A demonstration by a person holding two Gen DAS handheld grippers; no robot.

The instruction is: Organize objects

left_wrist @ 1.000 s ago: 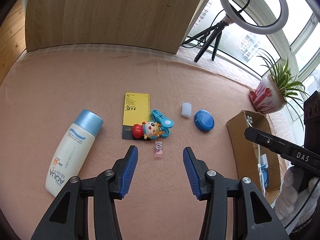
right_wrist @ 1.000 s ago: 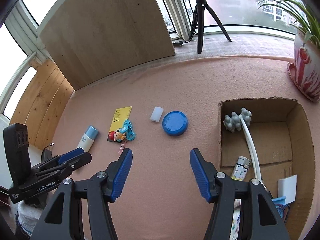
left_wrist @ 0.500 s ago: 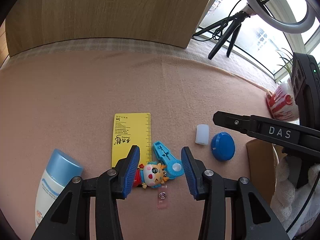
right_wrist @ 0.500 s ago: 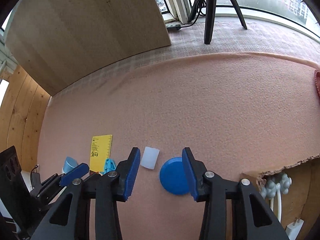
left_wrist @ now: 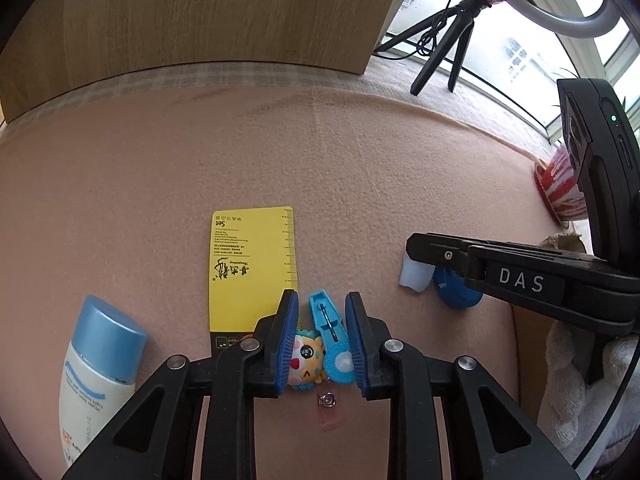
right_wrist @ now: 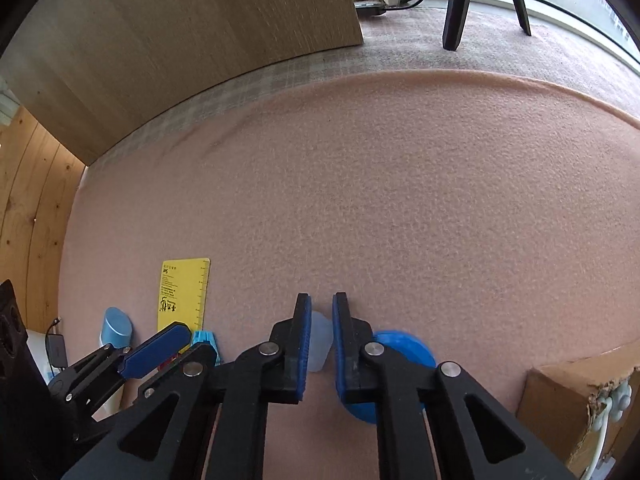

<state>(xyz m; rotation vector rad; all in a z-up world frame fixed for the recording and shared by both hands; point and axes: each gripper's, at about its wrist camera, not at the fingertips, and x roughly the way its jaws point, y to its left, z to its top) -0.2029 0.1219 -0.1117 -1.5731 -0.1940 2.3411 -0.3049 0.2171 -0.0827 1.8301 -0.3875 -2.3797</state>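
Between the blue pads of the left gripper (left_wrist: 322,344) sits the cartoon badge reel (left_wrist: 320,354), flanked on both sides but possibly not yet pinched, half lying on the yellow card (left_wrist: 251,268). The right gripper (right_wrist: 321,344) likewise brackets the translucent cap (right_wrist: 320,340) (contact unclear), blue lid (right_wrist: 404,350) just beside. Risks: the reel's clip dragging the card along, or the small cap squirting free before reaching the cardboard box (right_wrist: 568,412).

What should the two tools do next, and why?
Probably close both and lift. The left tool already straddles the cartoon badge reel, and the right tool straddles the small translucent cap; each appears near contact. The cardboard box sits close by on the right.
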